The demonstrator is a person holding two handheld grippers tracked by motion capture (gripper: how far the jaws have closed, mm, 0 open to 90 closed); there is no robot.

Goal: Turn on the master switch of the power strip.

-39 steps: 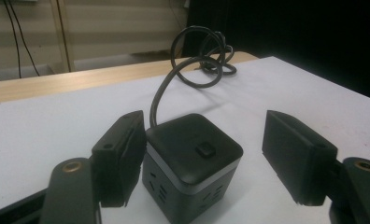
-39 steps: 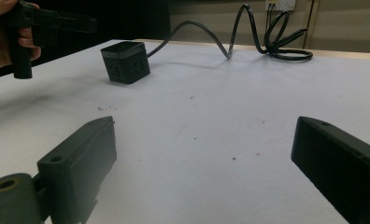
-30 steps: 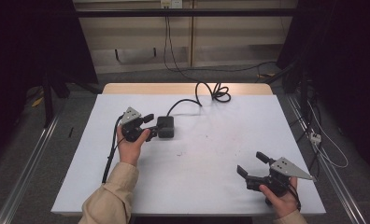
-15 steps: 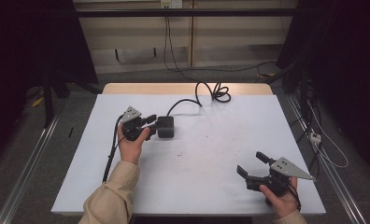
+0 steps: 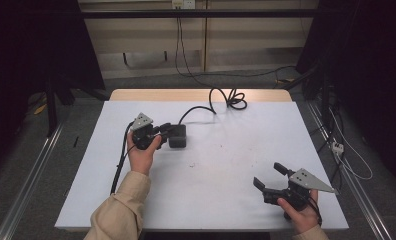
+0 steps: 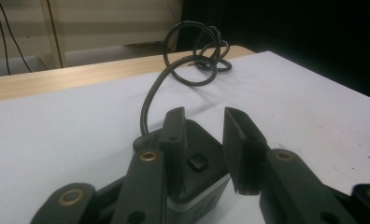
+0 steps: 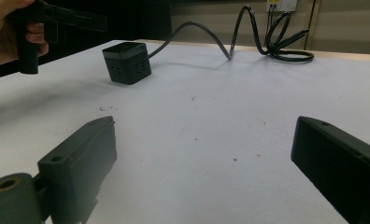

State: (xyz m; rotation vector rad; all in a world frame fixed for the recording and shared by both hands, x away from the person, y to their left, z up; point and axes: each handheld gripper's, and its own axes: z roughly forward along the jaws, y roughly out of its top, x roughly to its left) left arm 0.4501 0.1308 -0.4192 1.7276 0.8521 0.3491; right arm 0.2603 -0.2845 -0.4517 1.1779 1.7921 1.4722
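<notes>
Closing on the black power cube (image 5: 177, 136) is the step in hand, and the left gripper (image 5: 162, 131) is partway there: its jaws have just been closing, and in the left gripper view they straddle the cube (image 6: 199, 163) with a gap still showing on one side, so they are narrowed but not yet pressing on both faces. The cube sits on the white table (image 5: 226, 200), toward the far left part of it, with its cable (image 5: 206, 107) running to a coil at the far edge. To finish well, I would judge that the left gripper (image 6: 204, 123) should centre itself so both pads meet flat faces at the same time; one jaw lies against the cube while the other stands off, and an uneven squeeze could twist or push it. Keep the pads low on the body, clear of the button on top and the cable exit. The right gripper (image 5: 270, 176) rests near the near right corner, jaws wide apart (image 7: 204, 154) and holding nothing.
</notes>
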